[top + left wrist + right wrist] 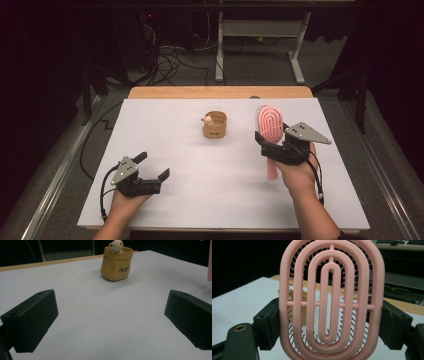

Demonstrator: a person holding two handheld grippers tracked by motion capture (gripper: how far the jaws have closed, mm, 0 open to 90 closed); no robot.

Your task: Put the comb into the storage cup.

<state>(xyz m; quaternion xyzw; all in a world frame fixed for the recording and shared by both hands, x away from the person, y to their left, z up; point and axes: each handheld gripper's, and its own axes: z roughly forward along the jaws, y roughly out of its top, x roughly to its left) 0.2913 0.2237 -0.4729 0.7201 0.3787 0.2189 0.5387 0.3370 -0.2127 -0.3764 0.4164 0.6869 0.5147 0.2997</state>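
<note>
— From the high view, what do you count?

— Two grippers, one brush, one pot. At lower left of the frame the left gripper (152, 165) rests low over the white table (165, 210), its jaws spread wide with nothing between them. Right of centre, the right gripper (272, 142) is clamped on a pink hairbrush (270, 125), head up, handle hanging down past the hand (297, 172). A small tan pot (215, 125) with a little figure (207, 119) at its rim stands at upper centre, well apart from both grippers.

— Room to move?

— Plenty of bare white between the left gripper and the pot; the table's far wooden edge (220, 92) lies beyond the pot, and the left gripper sits near the bottom edge.

— Left gripper view?

— Two black jaws at the lower corners, far apart — bare table between them. One tan pot (116, 263) at upper centre, upright, the figure (116, 245) peering over its rim. A sliver of pink (209, 265) at the right edge.

— Right gripper view?

— One hairbrush (332, 302) fills the middle: an oval head of concentric pink loops with thin bristles behind. Both jaws press its two sides. The pot (297, 307) is glimpsed through the gaps.
</note>
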